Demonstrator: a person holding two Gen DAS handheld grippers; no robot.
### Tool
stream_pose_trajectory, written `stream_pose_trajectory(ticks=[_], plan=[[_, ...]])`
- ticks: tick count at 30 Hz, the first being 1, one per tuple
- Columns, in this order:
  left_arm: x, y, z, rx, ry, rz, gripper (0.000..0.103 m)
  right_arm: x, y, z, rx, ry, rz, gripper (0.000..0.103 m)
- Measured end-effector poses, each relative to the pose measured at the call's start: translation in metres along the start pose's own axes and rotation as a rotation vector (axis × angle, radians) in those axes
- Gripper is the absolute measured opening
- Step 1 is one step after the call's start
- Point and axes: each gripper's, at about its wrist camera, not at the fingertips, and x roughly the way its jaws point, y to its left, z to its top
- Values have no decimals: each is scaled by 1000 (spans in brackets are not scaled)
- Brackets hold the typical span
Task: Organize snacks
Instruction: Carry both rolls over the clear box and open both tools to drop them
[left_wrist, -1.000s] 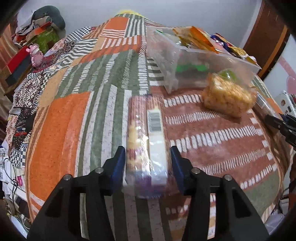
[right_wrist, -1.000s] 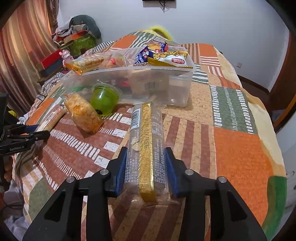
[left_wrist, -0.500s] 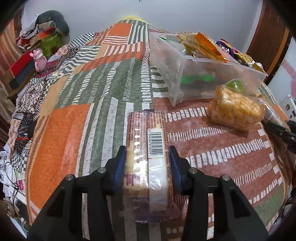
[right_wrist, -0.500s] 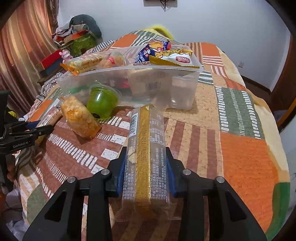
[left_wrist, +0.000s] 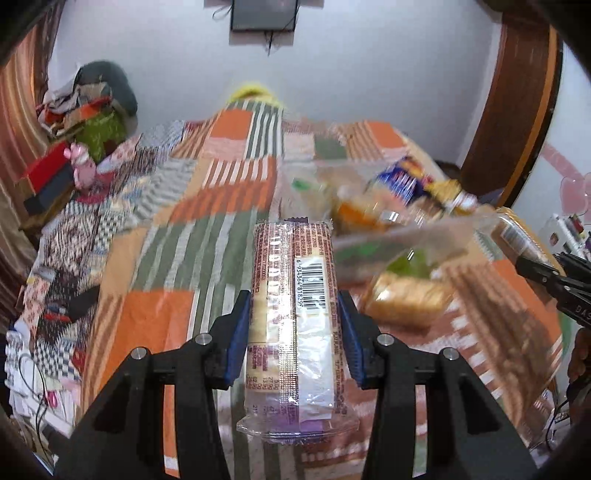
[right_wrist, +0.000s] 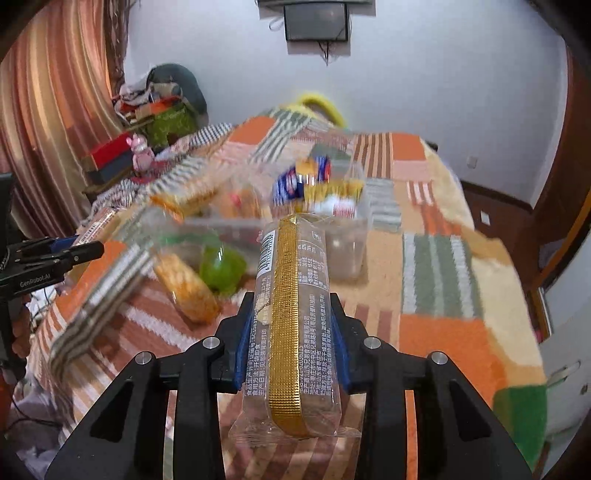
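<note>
**Two packs up, one per hand**

Nearest: left tongs (left_wrist: 293, 317) pinching a barcoded biscuit pack (left_wrist: 293, 295) mid-length, clear of the bed. Right tongs (right_wrist: 291, 332) clamped likewise on a gold-striped cracker pack (right_wrist: 295, 306). Light, probably crumbly inside, with a slick wrapper; best gripped across the middle, gently. Beyond, loose on the patchwork bedspread (right_wrist: 439, 266): a puffed-snack bag (right_wrist: 188, 291) beside a green jelly cup (right_wrist: 221, 267). Farther: clear plastic bin (right_wrist: 347, 243), already heaped with packets.
</note>
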Motion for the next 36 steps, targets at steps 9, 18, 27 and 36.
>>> stream_pose_trajectory(ticks=[9, 18, 27, 36], plan=[[1, -24, 44, 35, -90, -33, 45, -3, 9, 44, -40, -112, 2, 33], [53, -26, 72, 20, -66, -12, 45, 31, 15, 72, -39, -125, 12, 33], [102, -21, 84, -39, 7, -36, 45, 87, 29, 86, -45, -55, 18, 33], [120, -25, 83, -3, 28, 11, 45, 125, 28, 85, -40, 45, 19, 35]])
